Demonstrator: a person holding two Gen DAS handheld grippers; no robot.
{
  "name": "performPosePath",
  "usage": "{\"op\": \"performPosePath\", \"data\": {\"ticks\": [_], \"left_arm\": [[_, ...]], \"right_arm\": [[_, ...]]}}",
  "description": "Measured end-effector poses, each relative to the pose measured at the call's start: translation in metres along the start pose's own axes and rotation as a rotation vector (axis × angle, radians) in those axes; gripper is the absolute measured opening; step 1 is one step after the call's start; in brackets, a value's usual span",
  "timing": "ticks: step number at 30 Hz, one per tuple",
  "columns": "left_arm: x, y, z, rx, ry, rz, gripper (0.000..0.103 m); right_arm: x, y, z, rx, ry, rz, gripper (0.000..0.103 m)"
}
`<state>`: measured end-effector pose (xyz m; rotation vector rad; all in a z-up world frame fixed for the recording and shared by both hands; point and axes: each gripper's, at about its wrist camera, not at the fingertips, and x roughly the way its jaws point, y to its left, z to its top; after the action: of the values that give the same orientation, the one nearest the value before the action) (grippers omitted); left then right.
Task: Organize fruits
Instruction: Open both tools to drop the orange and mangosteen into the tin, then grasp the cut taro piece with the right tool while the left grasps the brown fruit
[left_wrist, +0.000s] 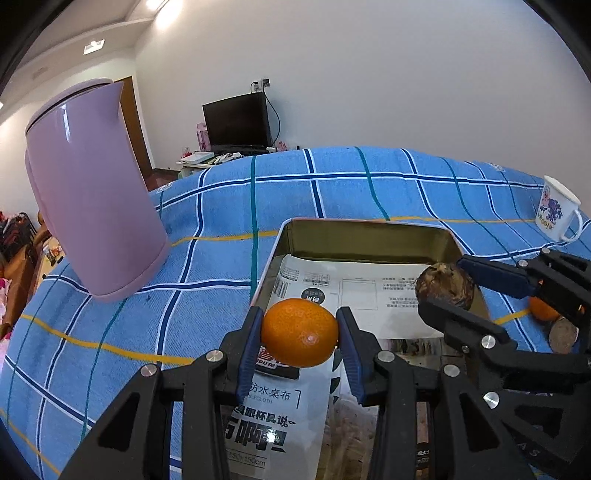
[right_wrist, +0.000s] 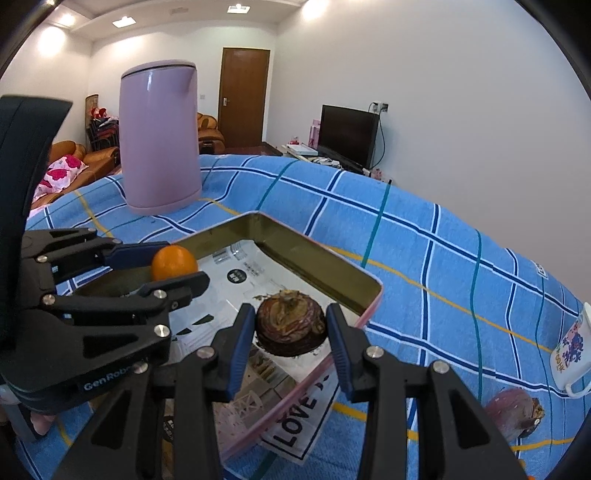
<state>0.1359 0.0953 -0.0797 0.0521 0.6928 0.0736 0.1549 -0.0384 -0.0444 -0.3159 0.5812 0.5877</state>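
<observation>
My left gripper (left_wrist: 300, 332) is shut on an orange tangerine (left_wrist: 300, 332) and holds it over the near left part of a shallow metal tin (left_wrist: 365, 230) lined with printed paper. My right gripper (right_wrist: 291, 332) is shut on a dark brown, purple-streaked round fruit (right_wrist: 291, 325) over the tin's right side (right_wrist: 369, 306). The left wrist view shows that fruit (left_wrist: 445, 286) in the right gripper's fingers. The right wrist view shows the tangerine (right_wrist: 173, 263) in the left gripper. Another tangerine (left_wrist: 543, 310) and a purple fruit (left_wrist: 563, 334) lie on the cloth right of the tin; the purple fruit also shows in the right wrist view (right_wrist: 511, 413).
A tall pink kettle (left_wrist: 92, 192) stands on the blue checked tablecloth (left_wrist: 332, 184) left of the tin. A white printed mug (left_wrist: 557, 208) stands at the far right, also in the right wrist view (right_wrist: 570, 350). A TV and a door are in the room behind.
</observation>
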Motion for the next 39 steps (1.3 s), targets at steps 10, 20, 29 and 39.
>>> {"op": "performPosePath", "data": {"ticks": [10, 20, 29, 39], "left_arm": [[0.0, 0.0, 0.0, 0.0, 0.0, -0.004, 0.043], [-0.013, 0.011, 0.002, -0.081, -0.033, -0.045, 0.044], [-0.062, 0.001, 0.0, -0.043, -0.303, -0.005, 0.093], [-0.073, -0.028, -0.002, -0.052, -0.238, -0.04, 0.093]], "right_arm": [[0.001, 0.001, -0.001, 0.001, 0.008, -0.002, 0.043], [-0.006, -0.008, -0.002, 0.048, -0.029, -0.01, 0.075], [-0.044, -0.019, -0.009, 0.097, -0.12, -0.089, 0.091], [-0.116, -0.091, -0.064, 0.218, -0.098, -0.25, 0.093]]}}
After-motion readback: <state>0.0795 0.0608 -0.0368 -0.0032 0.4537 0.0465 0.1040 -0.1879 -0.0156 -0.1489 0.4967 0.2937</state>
